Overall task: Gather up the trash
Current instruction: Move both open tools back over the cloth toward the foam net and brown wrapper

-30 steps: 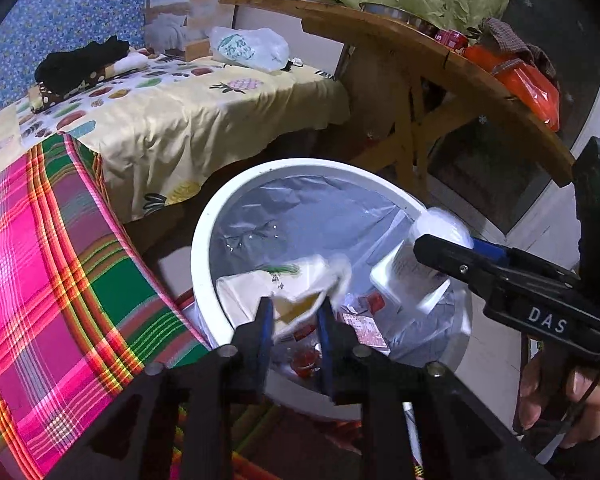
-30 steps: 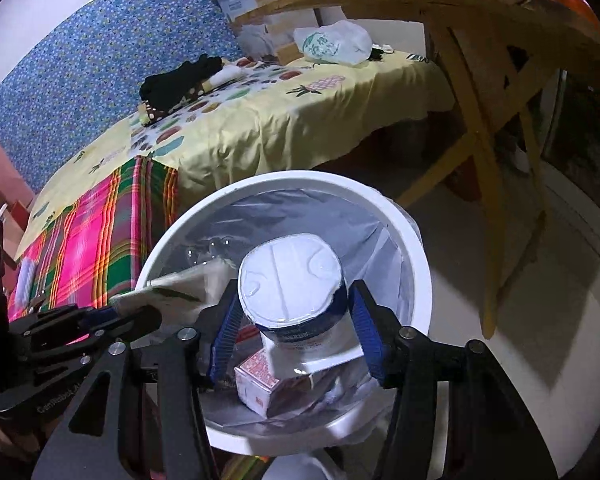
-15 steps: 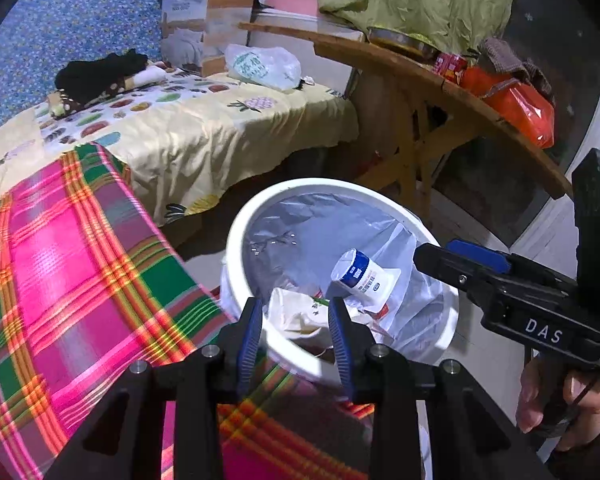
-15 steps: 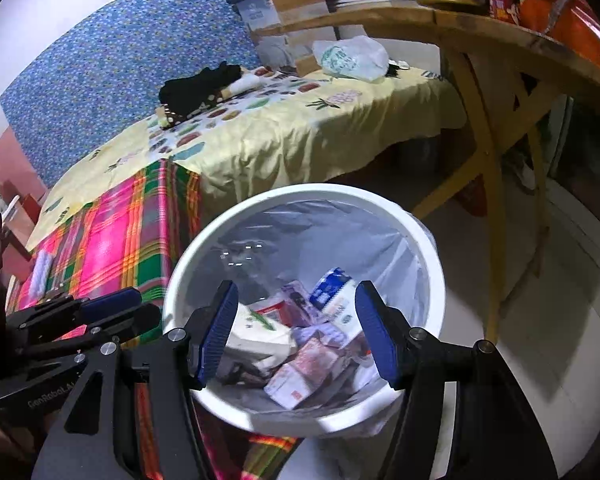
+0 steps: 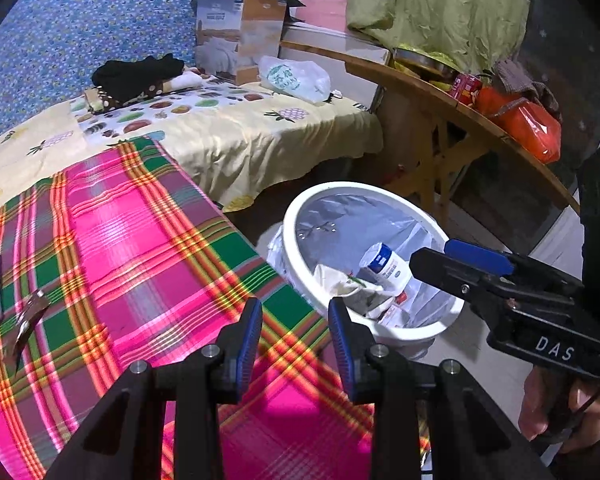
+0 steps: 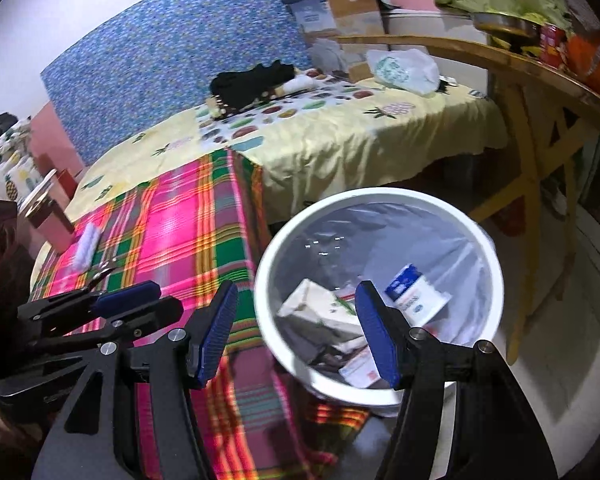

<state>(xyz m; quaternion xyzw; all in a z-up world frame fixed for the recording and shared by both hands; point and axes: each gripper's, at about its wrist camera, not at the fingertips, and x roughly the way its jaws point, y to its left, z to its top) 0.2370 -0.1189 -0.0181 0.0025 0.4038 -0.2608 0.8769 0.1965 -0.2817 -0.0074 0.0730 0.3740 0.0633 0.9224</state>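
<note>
A white bin [image 5: 300, 216] [image 6: 380, 196] with a clear liner stands on the floor by the bed. In it lie a white-and-blue cup [image 5: 384, 264] [image 6: 414, 288], a crumpled paper wrapper [image 5: 340, 280] [image 6: 320, 304] and small cartons. My left gripper [image 5: 295, 330] is open and empty over the plaid blanket [image 5: 120, 240], just left of the bin. My right gripper [image 6: 296, 328] is open and empty above the bin's near-left rim; it also shows in the left wrist view [image 5: 460, 268]. A shiny wrapper [image 5: 28, 320] and a white roll [image 6: 85, 246] lie on the blanket.
A yellow fruit-print sheet [image 5: 240, 136] covers the far bed, with black clothes [image 5: 136, 74], a cardboard box [image 5: 240, 48] and a white plastic bag [image 5: 292, 78]. A wooden table [image 5: 440, 92] holding a red can and an orange bag [image 5: 528, 124] stands behind the bin.
Both grippers opened and dropped the wrapper and the cup into the bin. Both then pulled back and up, leftwards, so the blanket fills more of the views.
</note>
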